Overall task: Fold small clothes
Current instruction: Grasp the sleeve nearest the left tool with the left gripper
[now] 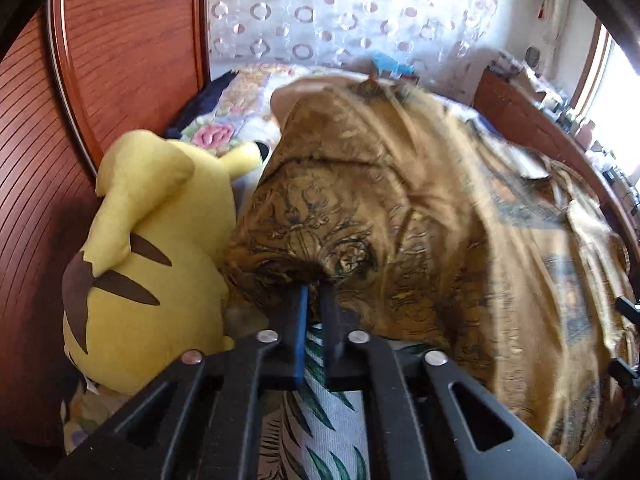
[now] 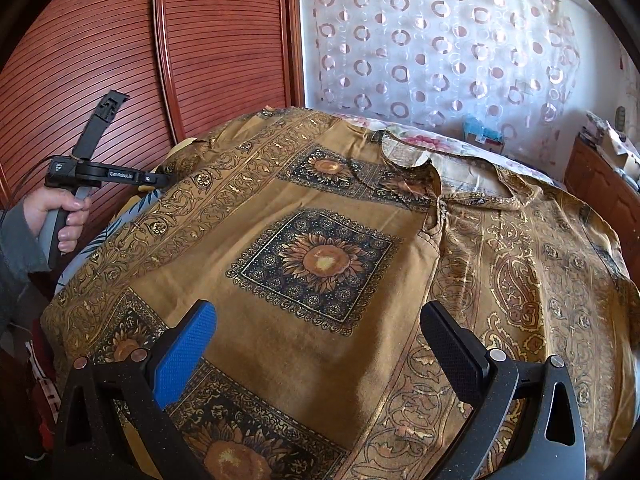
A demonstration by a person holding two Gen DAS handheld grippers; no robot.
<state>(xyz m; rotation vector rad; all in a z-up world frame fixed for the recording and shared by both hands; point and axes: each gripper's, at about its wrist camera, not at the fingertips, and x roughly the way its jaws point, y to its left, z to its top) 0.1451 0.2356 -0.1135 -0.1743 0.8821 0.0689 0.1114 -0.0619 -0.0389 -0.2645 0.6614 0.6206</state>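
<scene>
A golden-brown shirt [image 2: 320,260] with sunflower squares and paisley lies spread over the bed, collar toward the far side. In the left wrist view my left gripper [image 1: 315,286] is shut on a bunched edge of the shirt [image 1: 400,200], and the cloth rises in a fold from the fingertips. The right wrist view shows that left gripper [image 2: 160,179] at the shirt's left edge, held by a person's hand [image 2: 68,216]. My right gripper [image 2: 318,308] hovers over the near part of the shirt, open, with nothing pressed between its blue and black pads.
A big yellow plush toy [image 1: 152,248] lies right beside the left gripper, against the red-brown slatted wardrobe [image 1: 120,60]. A leaf-print sheet [image 1: 320,420] shows under the shirt. A circle-patterned curtain [image 2: 440,40] hangs behind the bed; a cluttered wooden dresser [image 2: 600,184] stands at the right.
</scene>
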